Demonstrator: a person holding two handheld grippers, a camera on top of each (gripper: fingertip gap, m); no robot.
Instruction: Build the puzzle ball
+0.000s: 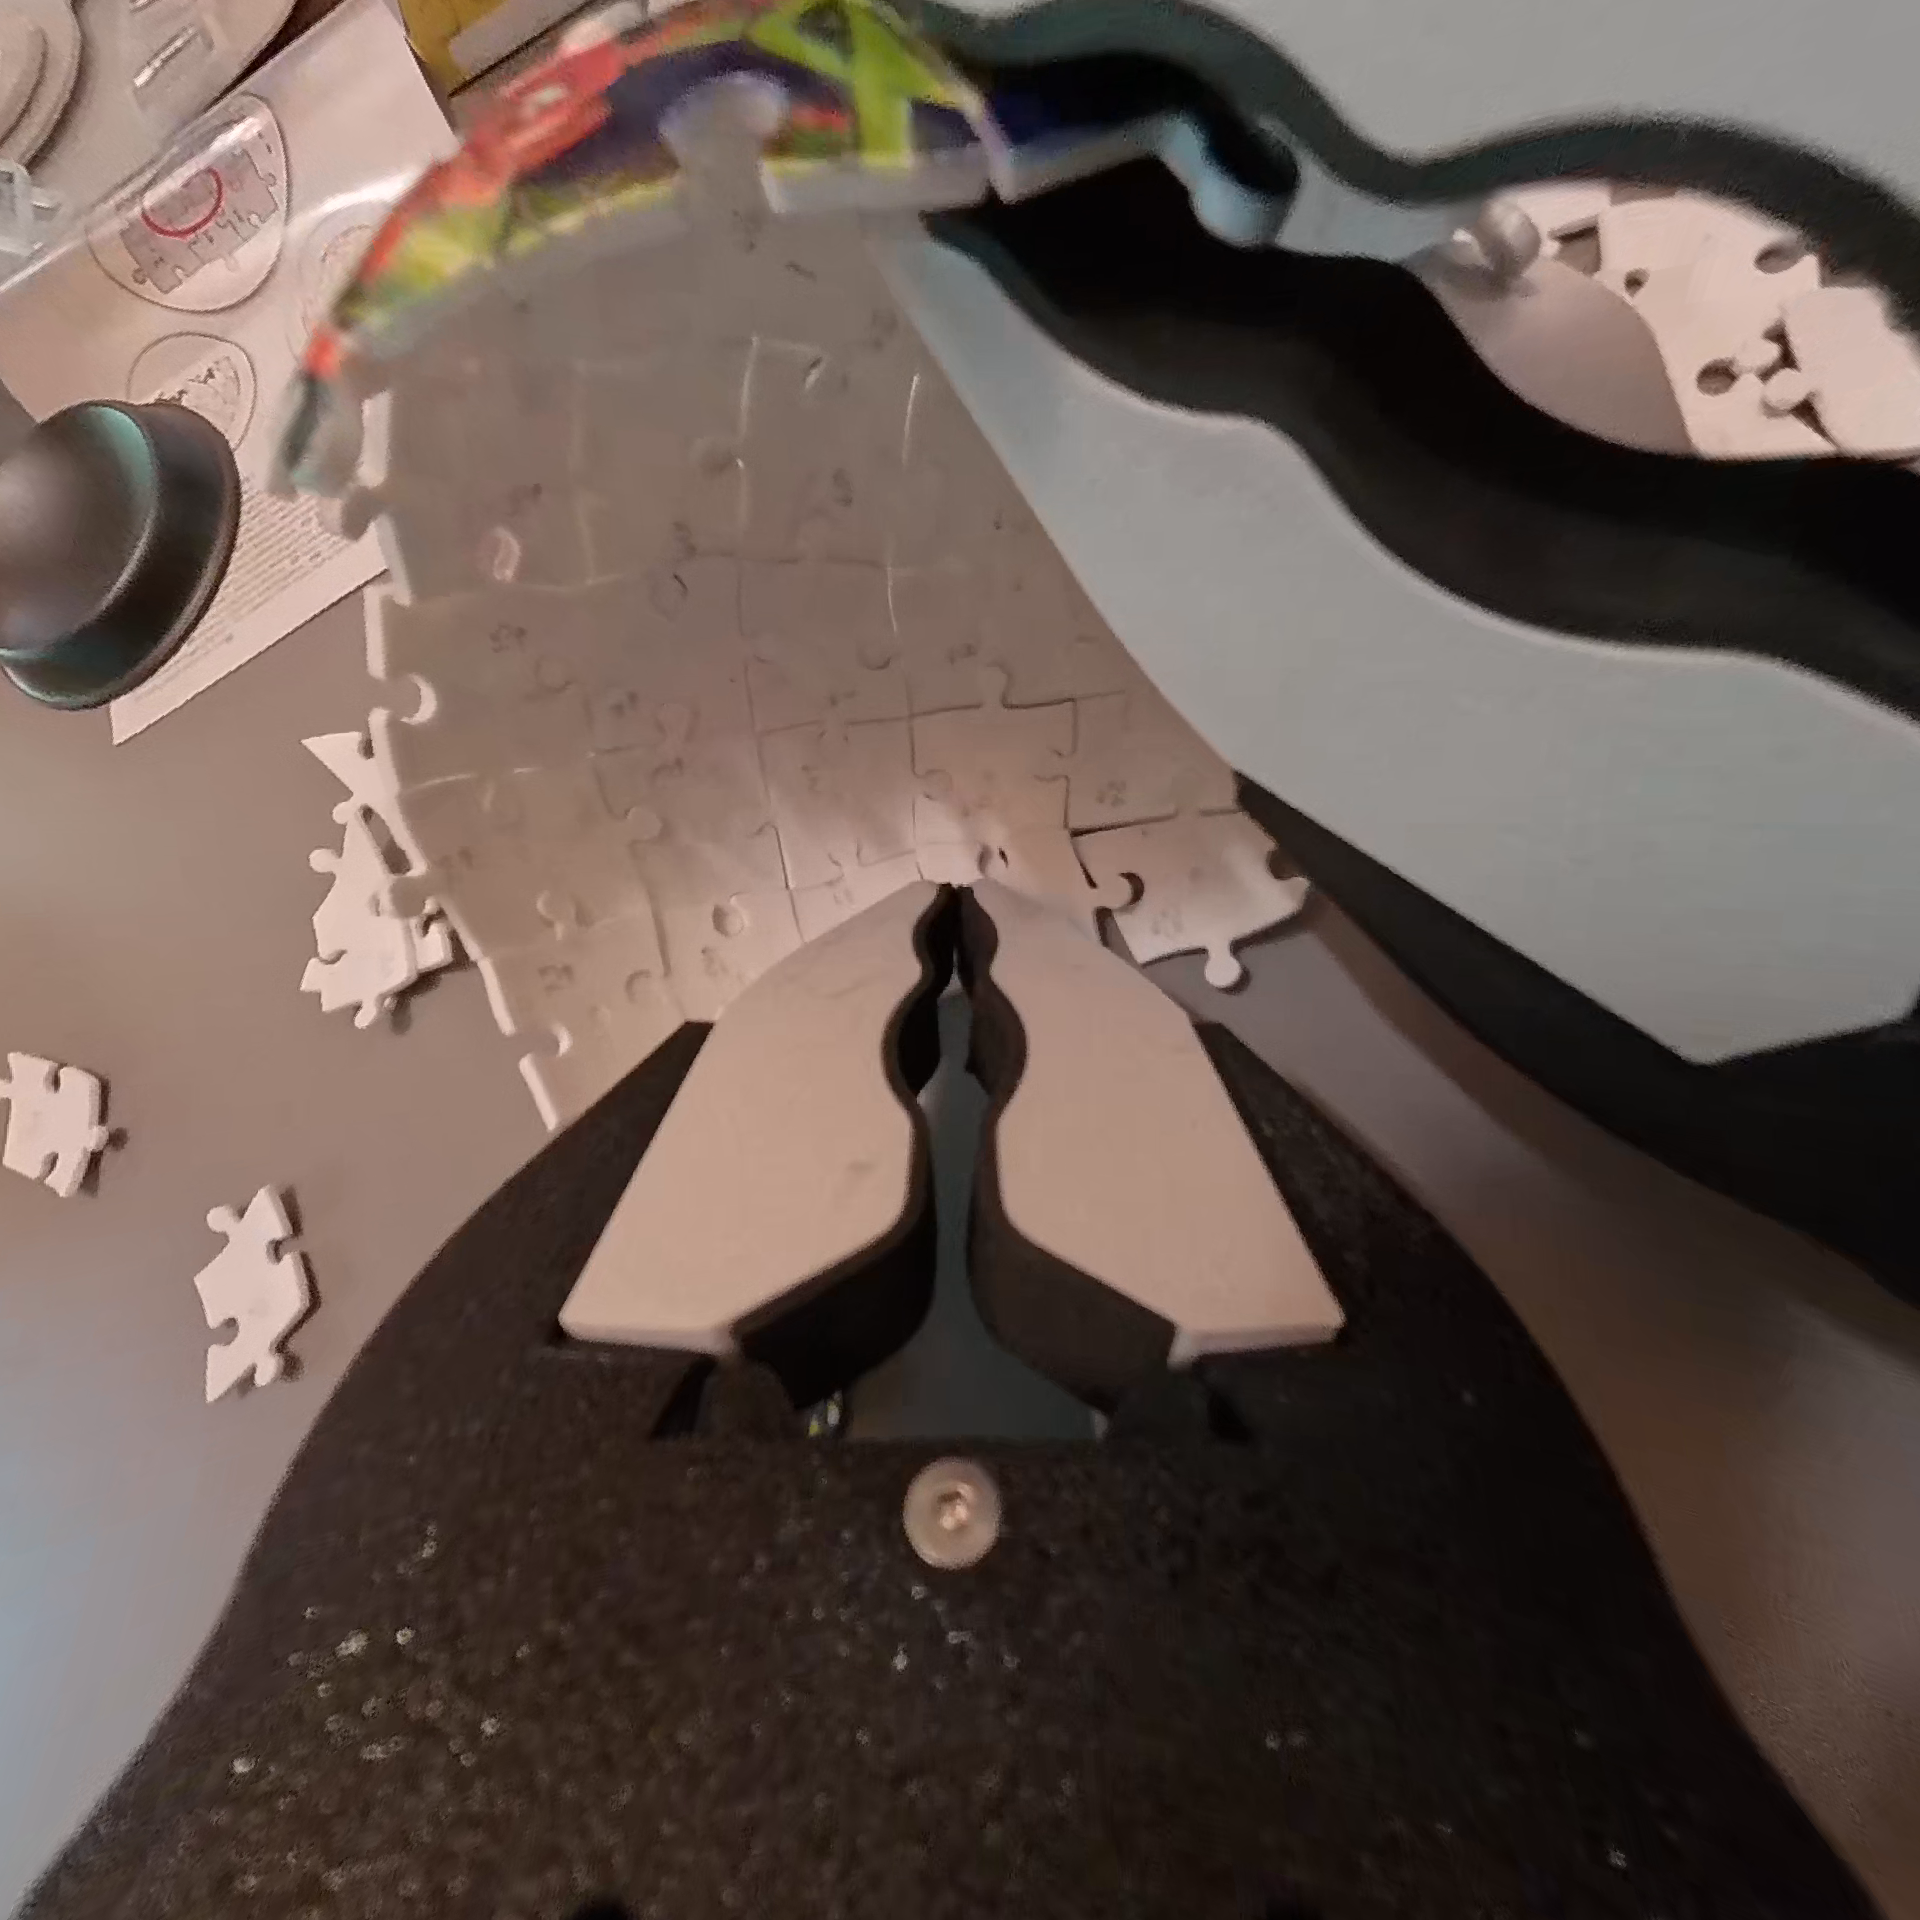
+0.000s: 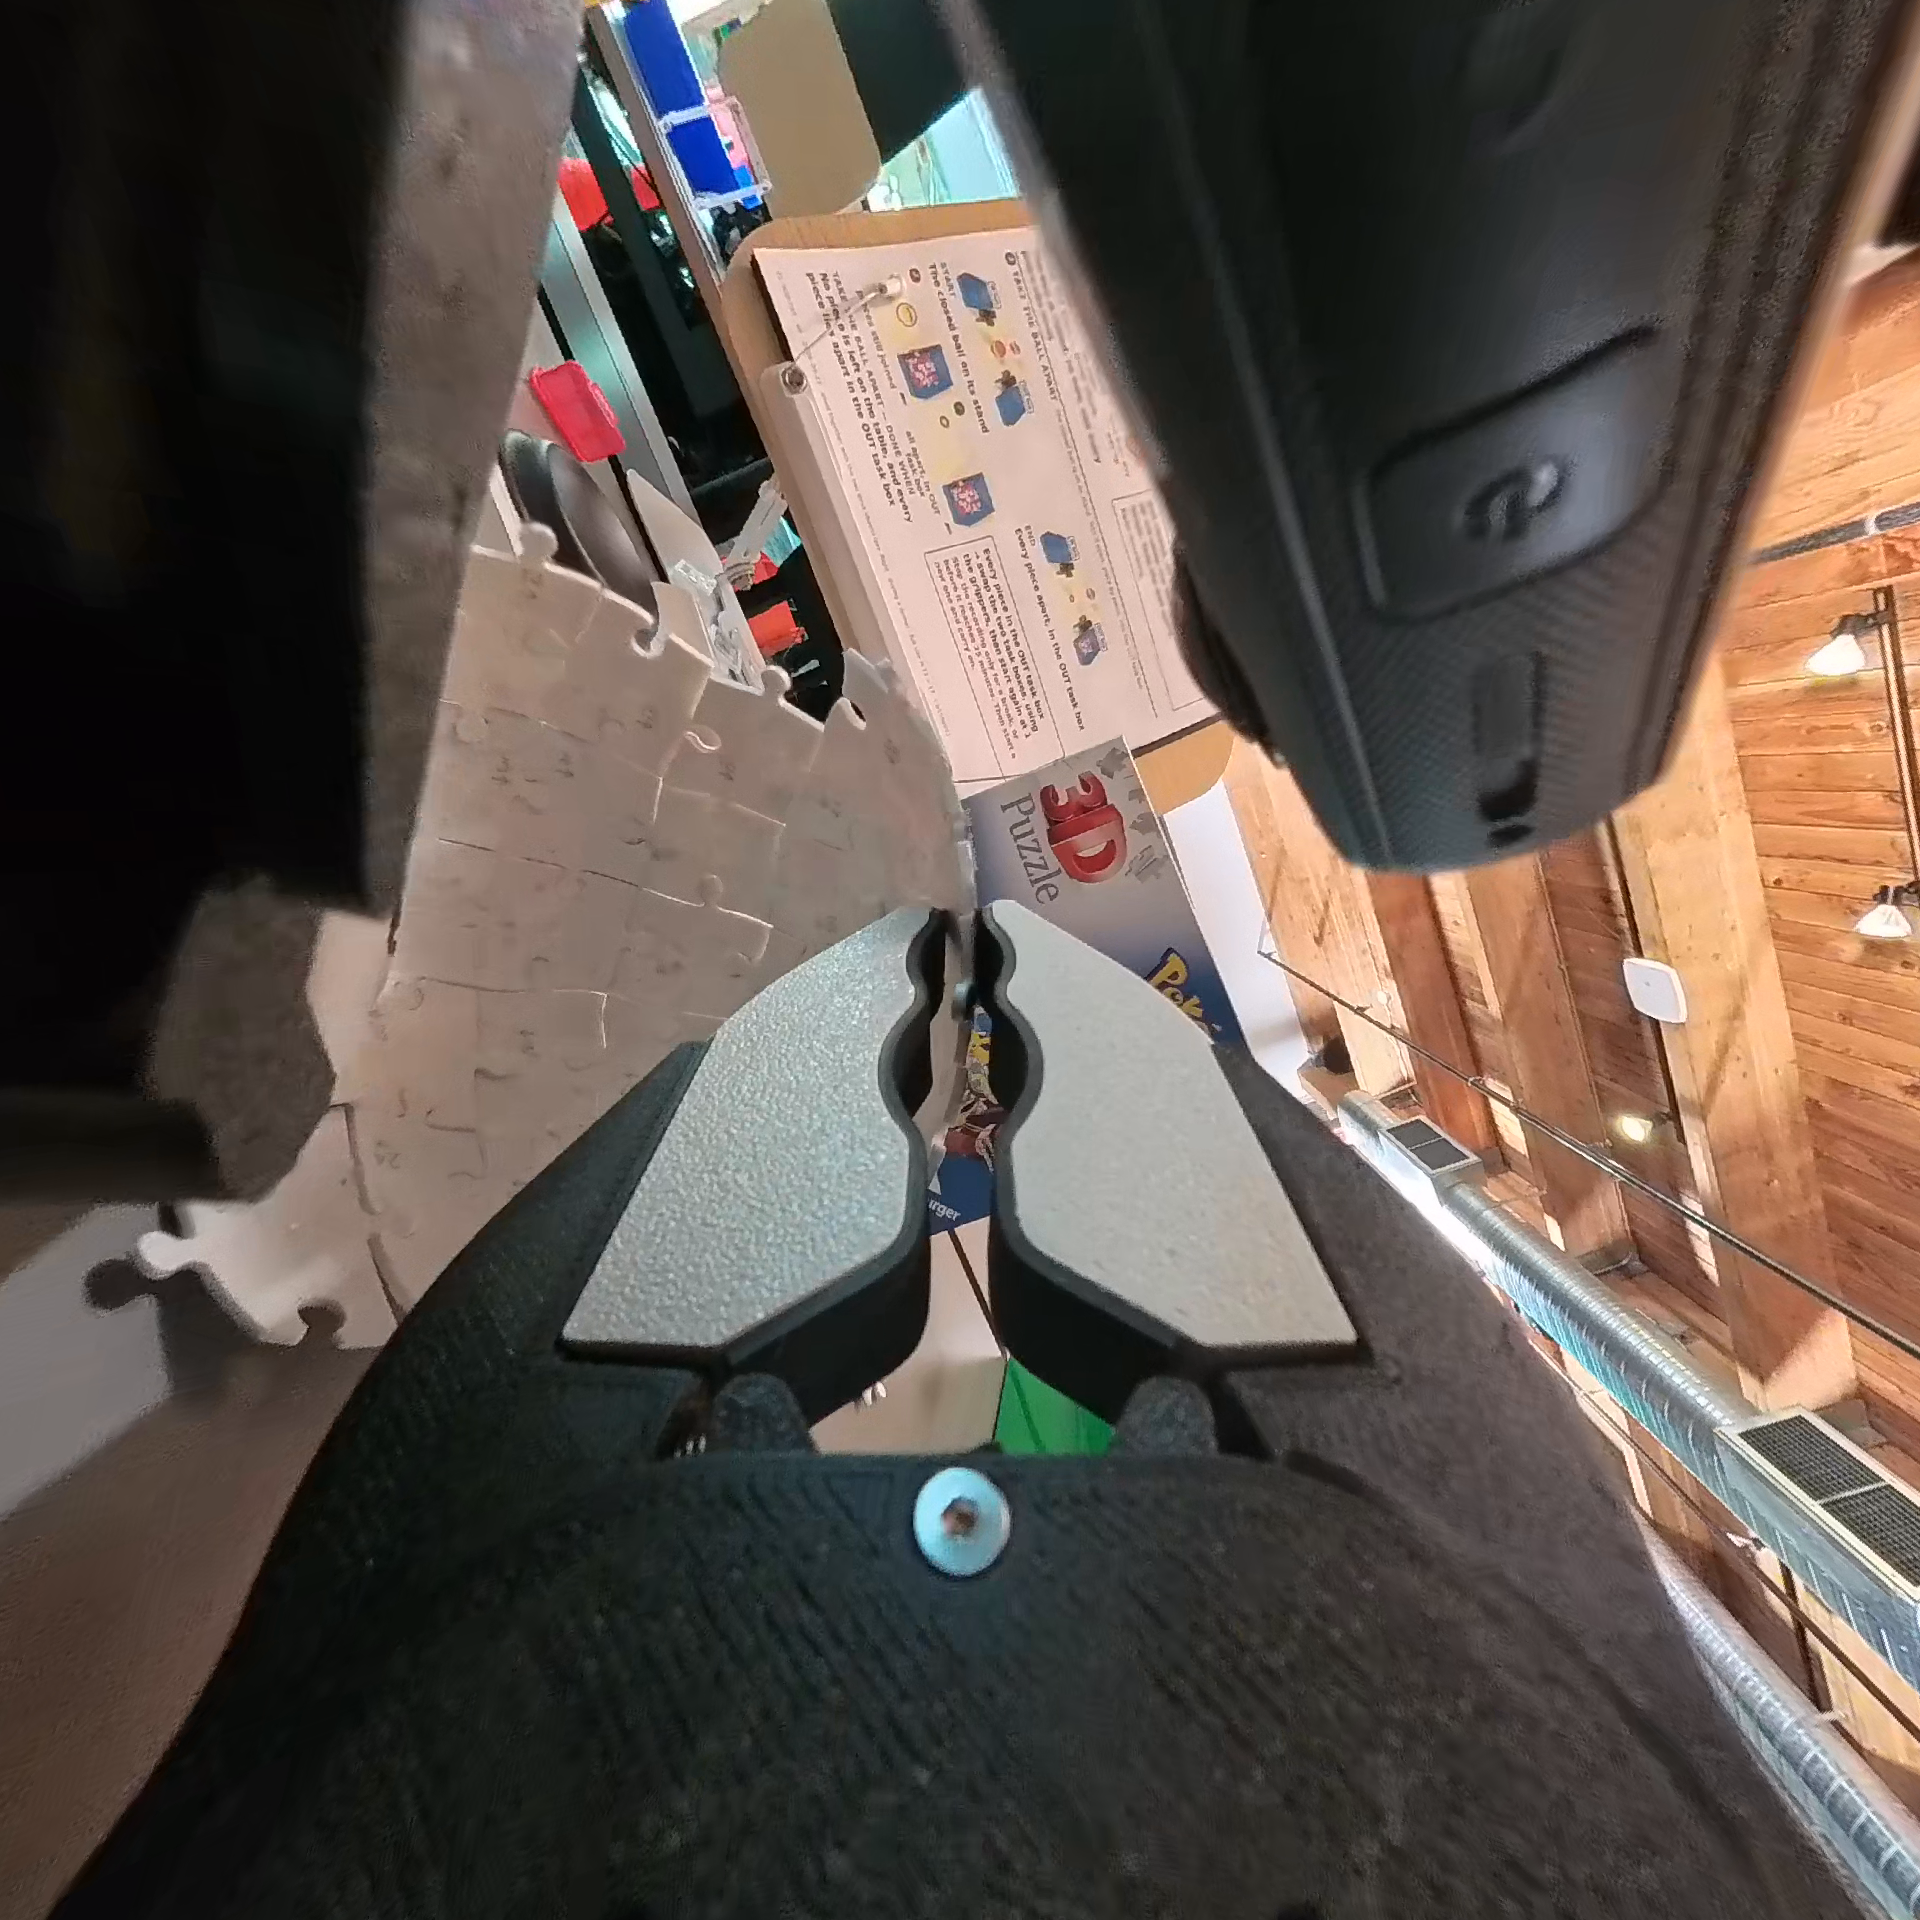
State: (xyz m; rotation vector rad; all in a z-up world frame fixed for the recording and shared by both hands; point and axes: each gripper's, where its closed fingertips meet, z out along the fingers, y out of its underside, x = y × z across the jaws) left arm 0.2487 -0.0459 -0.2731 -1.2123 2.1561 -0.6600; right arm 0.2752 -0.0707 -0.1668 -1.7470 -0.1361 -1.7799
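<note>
The partly built puzzle ball (image 1: 665, 644) is a curved shell of joined pieces. Its plain grey inside faces me and a coloured printed rim shows at the top. My left gripper (image 1: 961, 902) is shut on the shell's lower edge. My right gripper (image 1: 1236, 197) comes in large from the upper right and pinches the shell's upper rim. In the right wrist view the right gripper (image 2: 966, 925) is shut on the thin edge of the shell (image 2: 623, 831). One left gripper finger (image 2: 468, 312) shows blurred at the upper left.
Loose grey pieces (image 1: 255, 1288) lie on the grey table (image 1: 156, 1558) at the left, and one (image 1: 1195, 904) by the shell. An instruction sheet (image 1: 208, 260) and a black round knob (image 1: 104, 551) are at the upper left. A puzzle box (image 2: 1091, 852) and a cardboard-mounted sheet (image 2: 987, 499) stand behind. The tips of one gripper are about 11 centimeters away from the tips of the other.
</note>
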